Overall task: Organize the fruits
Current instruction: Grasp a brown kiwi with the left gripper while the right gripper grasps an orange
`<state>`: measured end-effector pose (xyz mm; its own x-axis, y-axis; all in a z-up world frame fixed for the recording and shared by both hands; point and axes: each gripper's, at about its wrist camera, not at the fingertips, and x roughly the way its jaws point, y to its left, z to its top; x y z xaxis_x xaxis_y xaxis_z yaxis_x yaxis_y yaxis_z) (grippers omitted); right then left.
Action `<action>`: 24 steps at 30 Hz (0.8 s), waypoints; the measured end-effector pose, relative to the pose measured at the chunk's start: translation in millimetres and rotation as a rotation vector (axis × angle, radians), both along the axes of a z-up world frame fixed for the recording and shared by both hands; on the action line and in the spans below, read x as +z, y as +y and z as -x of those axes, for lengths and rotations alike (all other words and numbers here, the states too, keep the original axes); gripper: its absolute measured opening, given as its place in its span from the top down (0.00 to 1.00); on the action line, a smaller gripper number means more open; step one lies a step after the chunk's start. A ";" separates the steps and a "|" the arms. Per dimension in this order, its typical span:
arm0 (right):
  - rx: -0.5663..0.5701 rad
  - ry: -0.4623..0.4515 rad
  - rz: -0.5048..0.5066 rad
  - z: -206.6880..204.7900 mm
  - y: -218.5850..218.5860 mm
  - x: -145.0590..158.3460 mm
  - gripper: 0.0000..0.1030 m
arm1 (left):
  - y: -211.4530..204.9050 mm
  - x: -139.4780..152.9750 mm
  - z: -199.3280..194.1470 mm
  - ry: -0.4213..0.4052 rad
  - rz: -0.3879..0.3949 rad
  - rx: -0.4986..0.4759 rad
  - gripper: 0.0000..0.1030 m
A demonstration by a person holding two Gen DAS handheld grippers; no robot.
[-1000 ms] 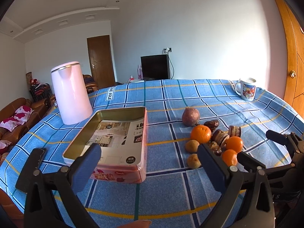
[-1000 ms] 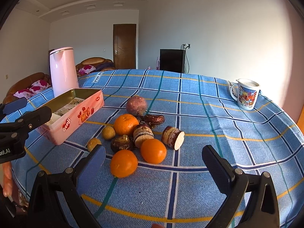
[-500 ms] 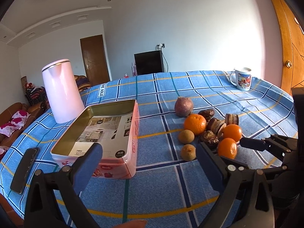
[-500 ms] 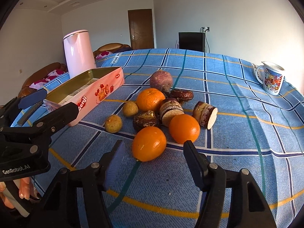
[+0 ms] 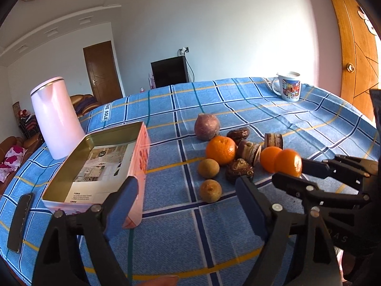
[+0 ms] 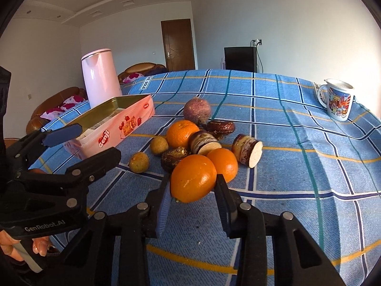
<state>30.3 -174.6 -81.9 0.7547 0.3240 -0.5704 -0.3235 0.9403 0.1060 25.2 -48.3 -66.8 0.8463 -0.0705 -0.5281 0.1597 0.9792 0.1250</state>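
Observation:
A pile of fruit lies on the blue checked tablecloth [image 6: 297, 124]: oranges, two small brown fruits [image 6: 139, 162], a purple round fruit [image 6: 197, 110] and dark sliced pieces [image 6: 247, 150]. My right gripper [image 6: 191, 188] is shut on the nearest orange [image 6: 193, 178], which also shows in the left wrist view [image 5: 288, 162]. My left gripper [image 5: 188, 205] is open and empty, near the front end of the pink tin box [image 5: 100, 164]. The tin [image 6: 114, 121] is open, with a printed sheet inside.
A pink kettle [image 5: 56, 116] stands behind the tin. A printed mug [image 6: 338, 100] stands at the far right of the table. A dark flat object [image 5: 20, 221] lies at the table's left front edge. A wooden door [image 5: 354, 47] is to the right.
My right gripper has moved forward to the nearest orange and its fingers have closed on it. My left gripper has shifted right and stays open.

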 end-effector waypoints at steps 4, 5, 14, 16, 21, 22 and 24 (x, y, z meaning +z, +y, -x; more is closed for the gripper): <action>-0.013 -0.022 -0.026 0.5 -8.2 2.2 0.63 | -8.1 -6.0 -13.2 0.050 -0.016 -0.014 0.27; -0.014 -0.031 -0.030 1.4 -9.1 2.5 0.63 | -9.6 -7.0 -15.7 0.061 -0.017 -0.021 0.32; 0.004 -0.046 -0.045 4.5 -9.9 2.8 0.63 | -14.4 -22.8 -39.7 0.212 -0.001 -0.070 0.63; 0.008 -0.041 -0.043 3.4 -8.3 1.8 0.63 | -14.1 -24.8 -40.3 0.227 0.009 -0.081 0.73; 0.023 -0.058 -0.039 4.3 -4.3 6.3 0.63 | -10.7 -18.2 -32.7 0.190 0.026 -0.094 0.74; 0.027 -0.063 -0.037 4.1 -3.5 8.4 0.63 | -9.0 -14.7 -31.3 0.179 0.029 -0.093 0.74; 0.033 -0.077 -0.027 4.5 -0.5 13.5 0.63 | -4.1 -6.0 -29.0 0.154 0.046 -0.087 0.74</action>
<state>25.8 -175.1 -68.4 0.7847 0.3642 -0.5016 -0.3627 0.9260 0.1048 54.3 -52.4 -72.8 0.7455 -0.1671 -0.6452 0.2581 0.9649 0.0482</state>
